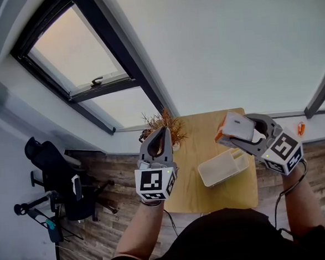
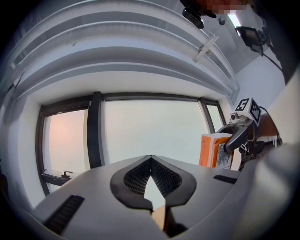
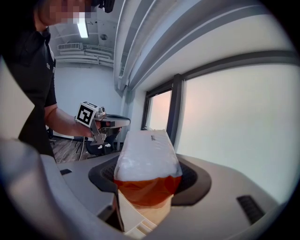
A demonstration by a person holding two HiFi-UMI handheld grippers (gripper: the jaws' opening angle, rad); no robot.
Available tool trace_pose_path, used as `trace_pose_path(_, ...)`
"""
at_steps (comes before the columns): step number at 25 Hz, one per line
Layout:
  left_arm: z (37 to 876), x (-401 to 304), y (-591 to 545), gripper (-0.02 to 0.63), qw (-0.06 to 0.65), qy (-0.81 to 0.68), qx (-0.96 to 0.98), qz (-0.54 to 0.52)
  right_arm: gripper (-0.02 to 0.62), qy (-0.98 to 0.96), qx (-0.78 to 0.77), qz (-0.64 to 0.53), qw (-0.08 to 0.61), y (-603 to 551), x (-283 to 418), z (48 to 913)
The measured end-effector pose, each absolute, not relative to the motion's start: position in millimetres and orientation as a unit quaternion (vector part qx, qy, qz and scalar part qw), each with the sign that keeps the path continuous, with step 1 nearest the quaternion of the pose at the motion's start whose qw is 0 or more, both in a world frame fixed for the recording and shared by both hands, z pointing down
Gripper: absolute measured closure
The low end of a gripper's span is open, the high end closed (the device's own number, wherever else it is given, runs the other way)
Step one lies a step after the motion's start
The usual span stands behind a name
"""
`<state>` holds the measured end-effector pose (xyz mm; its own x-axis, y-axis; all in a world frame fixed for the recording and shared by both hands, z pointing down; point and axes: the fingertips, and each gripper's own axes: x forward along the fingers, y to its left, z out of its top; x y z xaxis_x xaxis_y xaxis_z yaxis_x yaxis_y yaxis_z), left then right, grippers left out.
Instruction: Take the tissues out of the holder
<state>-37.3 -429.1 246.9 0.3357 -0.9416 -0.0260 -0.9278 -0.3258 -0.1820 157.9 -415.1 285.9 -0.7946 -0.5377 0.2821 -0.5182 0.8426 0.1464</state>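
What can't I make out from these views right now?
Holder interior: head view, too small to tell if tissues remain.
Tissue pack lower end: right gripper view, hidden between the jaws.
Table near edge: head view, covered by the person's body.

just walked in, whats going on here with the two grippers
A person holds a gripper in each hand above a small wooden table. The right gripper has its jaws closed on an orange-and-white tissue pack, held up clear of the white holder on the table. The left gripper hangs in the air beside it, jaws together and empty.
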Motion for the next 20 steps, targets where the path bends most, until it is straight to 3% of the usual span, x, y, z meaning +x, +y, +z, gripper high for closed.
trace_pose_path(5, 244.5, -35.2, -426.8, 0.601, 0.086, 0.568, -0.817, -0.048, 0.311, -0.948, 0.291, -0.011, 0.126, -416.9, 160.7, 283.1)
trace_pose_path(20, 232.1, -48.8, -422.6, 0.601, 0.096, 0.580, -0.808, -0.051, 0.311, -0.948, 0.285, -0.033, 0.136, -420.0, 162.9, 290.1)
